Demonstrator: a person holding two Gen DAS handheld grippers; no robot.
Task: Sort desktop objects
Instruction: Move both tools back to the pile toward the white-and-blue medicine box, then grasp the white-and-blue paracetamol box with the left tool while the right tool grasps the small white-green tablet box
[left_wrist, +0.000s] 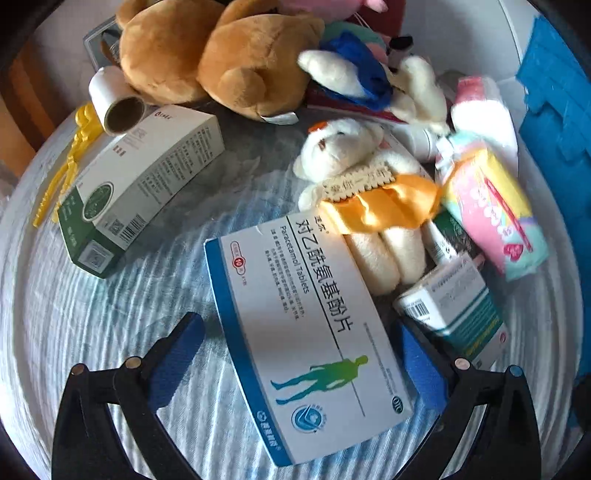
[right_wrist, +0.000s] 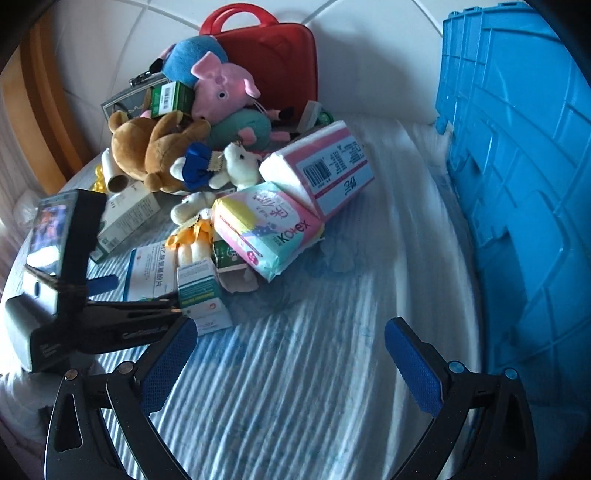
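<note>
- The left gripper (left_wrist: 299, 365) has its jaws spread wide on either side of the paracetamol box (left_wrist: 306, 343), not clamped; the box lies flat on the striped blue-white cover (right_wrist: 295, 369).
- The right gripper (right_wrist: 290, 363) is released, holding nothing above bare cover.
- Just beyond the paracetamol box lies a white plush bear (left_wrist: 354, 177) in an orange skirt.
- Far right of the box stands a blue crate (right_wrist: 524, 166).

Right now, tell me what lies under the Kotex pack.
The Kotex pack rests on a green box and leans against the pink tissue pack. Anything else beneath it is hidden.
</note>
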